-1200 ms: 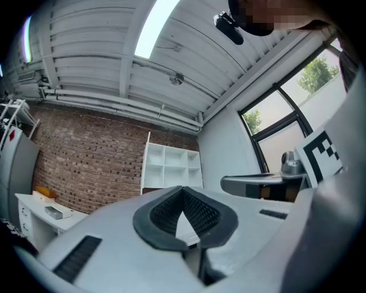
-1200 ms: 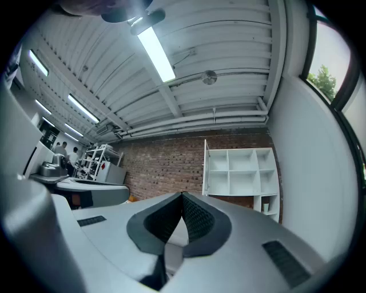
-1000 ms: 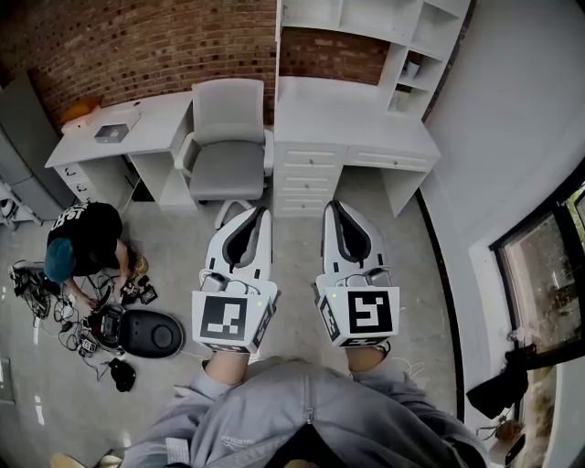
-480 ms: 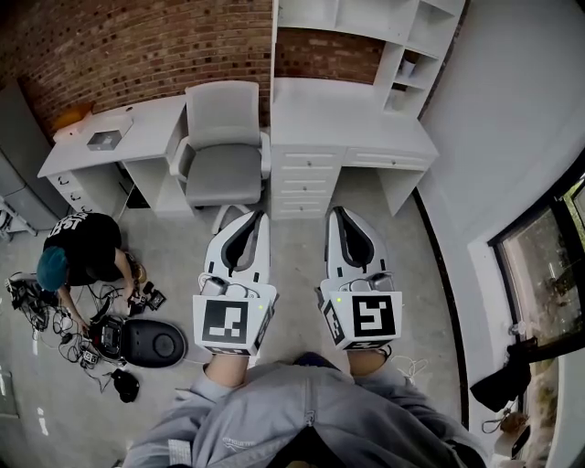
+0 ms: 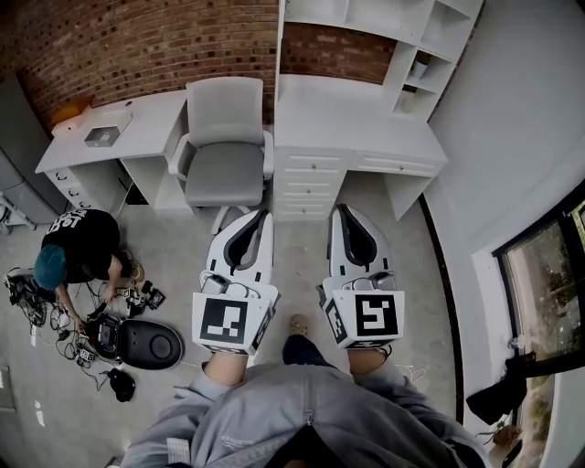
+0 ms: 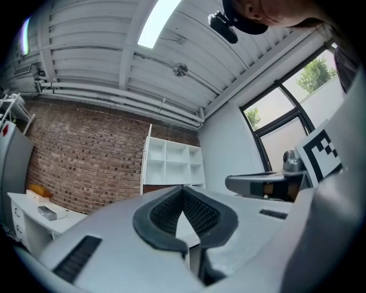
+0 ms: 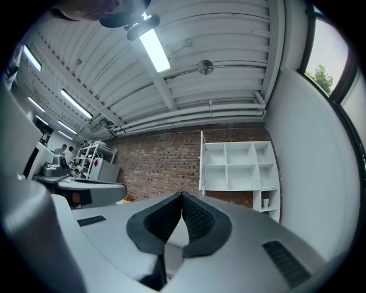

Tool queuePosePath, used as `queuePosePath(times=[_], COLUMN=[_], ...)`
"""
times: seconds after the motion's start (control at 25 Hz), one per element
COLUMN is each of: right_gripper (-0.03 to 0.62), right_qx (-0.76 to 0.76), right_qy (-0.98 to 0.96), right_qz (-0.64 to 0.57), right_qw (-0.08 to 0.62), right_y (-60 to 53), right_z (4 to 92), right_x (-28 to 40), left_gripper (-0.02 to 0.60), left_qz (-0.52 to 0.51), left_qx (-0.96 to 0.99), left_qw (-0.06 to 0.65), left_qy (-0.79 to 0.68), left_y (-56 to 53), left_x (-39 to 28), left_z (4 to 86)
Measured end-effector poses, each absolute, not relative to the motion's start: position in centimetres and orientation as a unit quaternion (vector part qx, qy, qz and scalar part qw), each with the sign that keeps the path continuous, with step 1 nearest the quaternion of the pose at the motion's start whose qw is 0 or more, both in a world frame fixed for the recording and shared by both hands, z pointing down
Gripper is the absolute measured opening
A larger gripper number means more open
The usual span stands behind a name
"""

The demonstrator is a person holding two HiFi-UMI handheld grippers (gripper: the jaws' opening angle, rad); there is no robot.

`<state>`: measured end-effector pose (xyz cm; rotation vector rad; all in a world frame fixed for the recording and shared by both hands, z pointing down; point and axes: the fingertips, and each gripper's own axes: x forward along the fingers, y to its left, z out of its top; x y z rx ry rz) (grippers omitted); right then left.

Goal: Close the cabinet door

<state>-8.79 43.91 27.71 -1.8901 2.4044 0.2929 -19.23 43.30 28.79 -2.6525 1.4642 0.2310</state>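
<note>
Both tools are shut tight and hold nothing. The left tool (image 5: 262, 213) and the right tool (image 5: 339, 207) point side by side at the white cabinet (image 5: 366, 123), which stands just right of the chair (image 5: 224, 155). Its shelves (image 5: 366, 14) sit up top and its drawers (image 5: 311, 178) lower down. I cannot tell from here which door is open. A moment ago no foot showed. Now a shoe (image 5: 299, 323) pokes out under the tools, well in front of the chair, so I think the holder is stepping toward the cabinet. The tools have not opened. The door is not touched yet. Left of the chair, another person (image 5: 82, 242) crouches on the floor (image 5: 174, 242).
</note>
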Motion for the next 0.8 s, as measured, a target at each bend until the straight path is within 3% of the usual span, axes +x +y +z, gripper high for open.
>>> queuePosePath(times=[0.8], right_gripper=[0.026], right_qx=[-0.570], right_qy=[0.813], right_qz=[0.109], right_qw=[0.037], right_y=[24.5], right_z=[26.0], right_x=[-1.2], left_gripper=[0.006], left_qz=[0.080], left_qx=[-0.855], left_qw=[0.064], left_qy=[0.508], left_y=[25.0], left_x=[-11.1], left_z=[27.4])
